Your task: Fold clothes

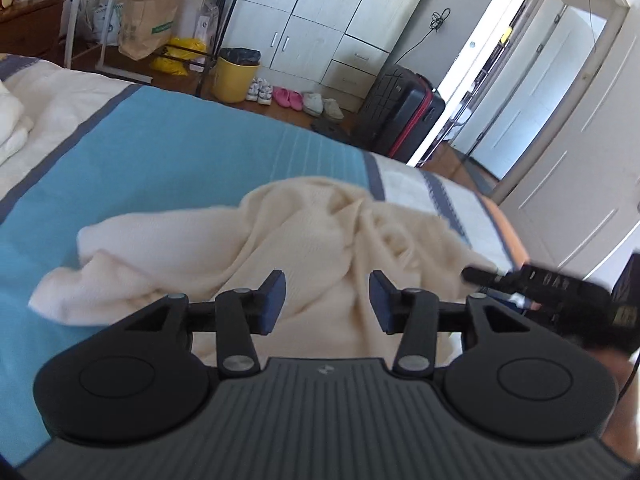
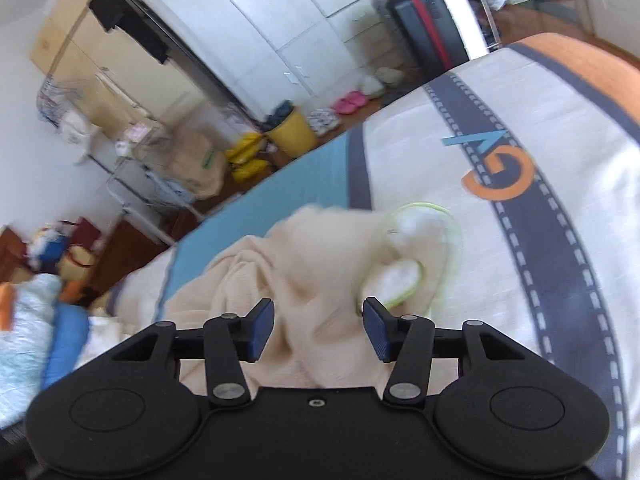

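A cream knitted garment (image 1: 280,248) lies crumpled on the bed's blue and white cover (image 1: 168,152). My left gripper (image 1: 327,300) is open just above the garment, nothing between its blue pads. The right gripper (image 1: 520,284) shows at the right edge of the left wrist view, over the garment's right side. In the right wrist view the garment (image 2: 280,272) lies under my open right gripper (image 2: 319,330). A white garment with a green-yellow trim (image 2: 416,240) lies against its right side, blurred.
The bed cover (image 2: 500,128) has dark stripes and an orange edge. Beyond the bed stand a yellow bin (image 1: 235,76), several shoes (image 1: 296,98), a black suitcase (image 1: 400,116), white wardrobes (image 1: 320,20) and a paper bag (image 1: 146,24). Bedding is piled at the left (image 2: 28,320).
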